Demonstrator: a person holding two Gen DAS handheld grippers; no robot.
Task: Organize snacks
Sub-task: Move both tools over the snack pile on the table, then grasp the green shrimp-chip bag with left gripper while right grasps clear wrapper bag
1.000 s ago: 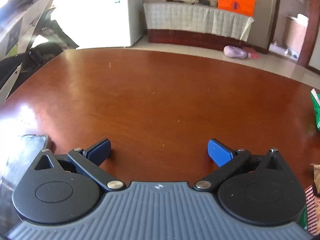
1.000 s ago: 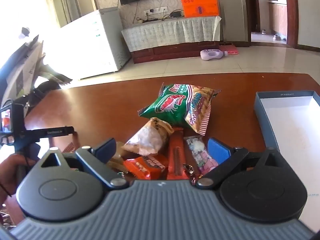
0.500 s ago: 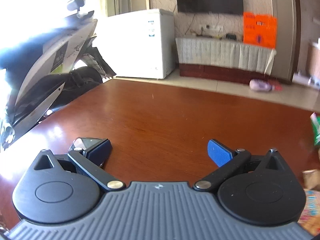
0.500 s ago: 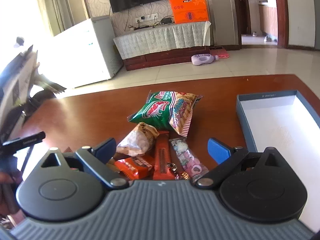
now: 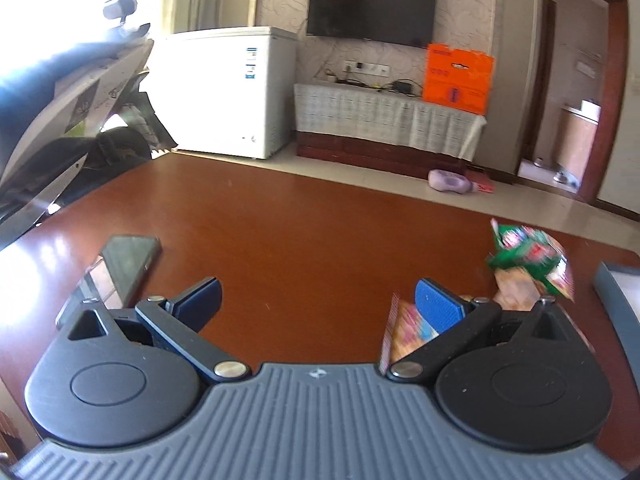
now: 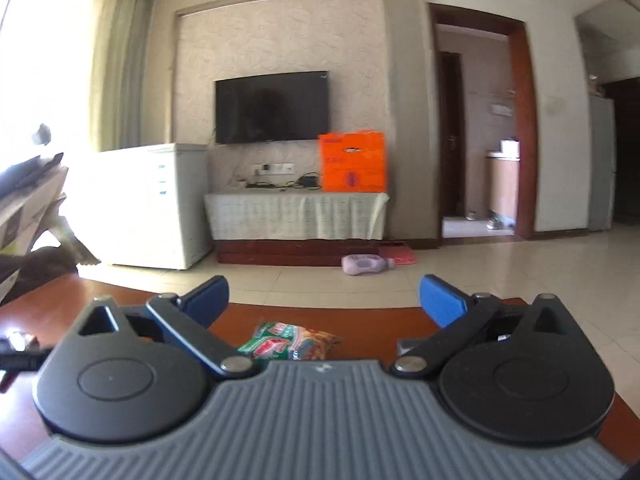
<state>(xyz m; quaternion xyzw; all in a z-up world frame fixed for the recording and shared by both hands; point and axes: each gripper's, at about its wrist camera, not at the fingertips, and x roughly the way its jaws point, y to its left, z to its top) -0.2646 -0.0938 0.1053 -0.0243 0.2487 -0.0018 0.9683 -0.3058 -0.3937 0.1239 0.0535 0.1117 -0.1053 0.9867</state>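
- Far left on the table [image 5: 304, 216] a phone [image 5: 130, 264] lies flat, just beyond the left finger of the left gripper [image 5: 318, 300]; it is no part of the snacks
- The left gripper hangs low over bare table, level and facing the far wall, its jaws spread wide with nothing between them
- Behind its right finger lies a pink packet [image 5: 404, 330], flat on the wood and part hidden; beyond it, at the right, sit a tan pack [image 5: 514, 290] and a green bag [image 5: 528, 256], all blurred
- At the far right edge shows a corner of the box [image 5: 614, 280], likely where the snacks should go
- The right gripper [image 6: 322, 300] is tipped up toward the room, so it sees mostly wall and floor; its jaws are wide apart and empty
- Below and between its fingers the green bag [image 6: 290, 344] lies near the middle of the table; the other snacks are hidden under the gripper body
- The bag looks light, puffed and crinkly, probably slick film that would slide from a shallow pinch; a hold on the flat sealed end or across a narrow edge seems safest, and squeezing the middle may crush what is inside
- The small packets look soft and thin, so they would need a low pinch close to the wood
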